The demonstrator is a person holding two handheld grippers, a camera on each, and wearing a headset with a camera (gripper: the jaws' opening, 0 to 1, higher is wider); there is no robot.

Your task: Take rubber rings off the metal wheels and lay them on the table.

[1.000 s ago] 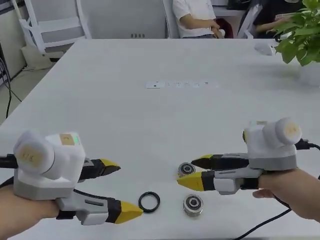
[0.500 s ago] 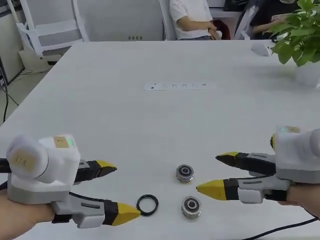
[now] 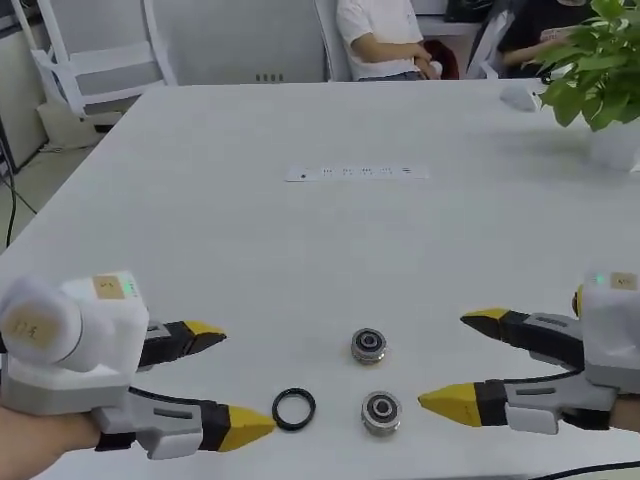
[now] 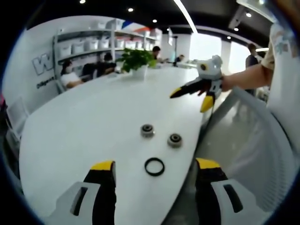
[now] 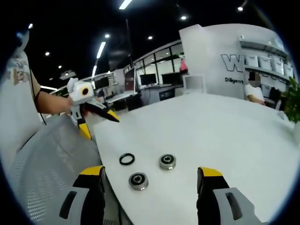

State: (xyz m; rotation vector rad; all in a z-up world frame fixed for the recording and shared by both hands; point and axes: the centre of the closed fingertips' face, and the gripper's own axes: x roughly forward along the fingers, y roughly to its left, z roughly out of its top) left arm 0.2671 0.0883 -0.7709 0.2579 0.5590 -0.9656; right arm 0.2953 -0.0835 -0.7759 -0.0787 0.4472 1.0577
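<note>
Two small metal wheels lie on the white table (image 3: 300,240) near its front edge: one (image 3: 369,344) farther back, one (image 3: 381,410) closer to me. A black rubber ring (image 3: 294,409) lies flat to their left. In the left gripper view the ring (image 4: 154,166) sits just ahead of the jaws, with the wheels (image 4: 147,130) (image 4: 175,139) beyond. The right gripper view has the ring (image 5: 126,159) and the wheels (image 5: 167,161) (image 5: 138,180). My left gripper (image 3: 232,380) is open, left of the ring. My right gripper (image 3: 468,362) is open, right of the wheels. Both hold nothing.
A flush power-socket strip (image 3: 358,173) sits mid-table. A potted green plant (image 3: 598,60) stands at the far right. A person in white (image 3: 380,35) sits beyond the far edge, and a white chair (image 3: 95,55) stands at the back left.
My right gripper has drawn back to the right, away from the wheels, and its jaws have spread wider. The left gripper has slid slightly left. Ring and wheels lie as before.
</note>
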